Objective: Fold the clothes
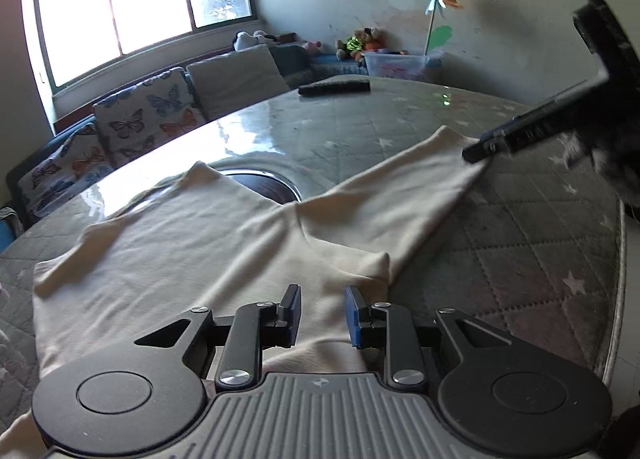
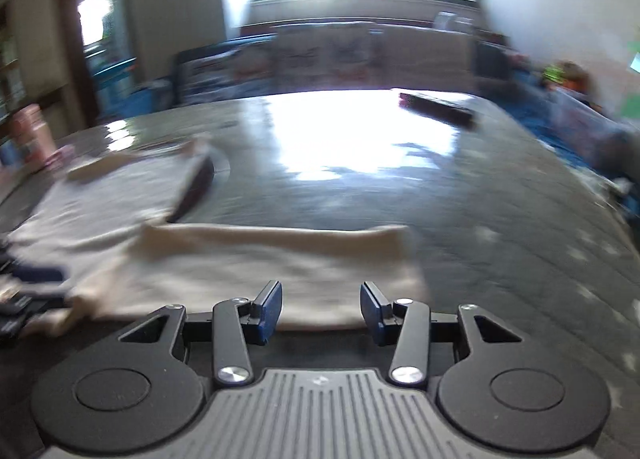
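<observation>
A cream garment [image 1: 200,251] lies spread on the round table's grey quilted cover [image 1: 500,259]. One long part of it stretches toward the upper right. My left gripper [image 1: 322,311] hovers over the near part of the cloth, its blue pads apart and nothing pinched between them. In the left wrist view my right gripper [image 1: 482,151] has its tip at the far end of that long part. The right wrist view is blurred by motion. There the right gripper [image 2: 320,307] stands open just above the near edge of the cream garment [image 2: 260,259].
A black remote-like bar [image 1: 334,89] lies far back on the table. The cloth partly covers a dark round inset [image 1: 272,185]. A sofa with butterfly cushions [image 1: 148,119] runs behind the table. The table edge [image 1: 620,259] curves down the right side.
</observation>
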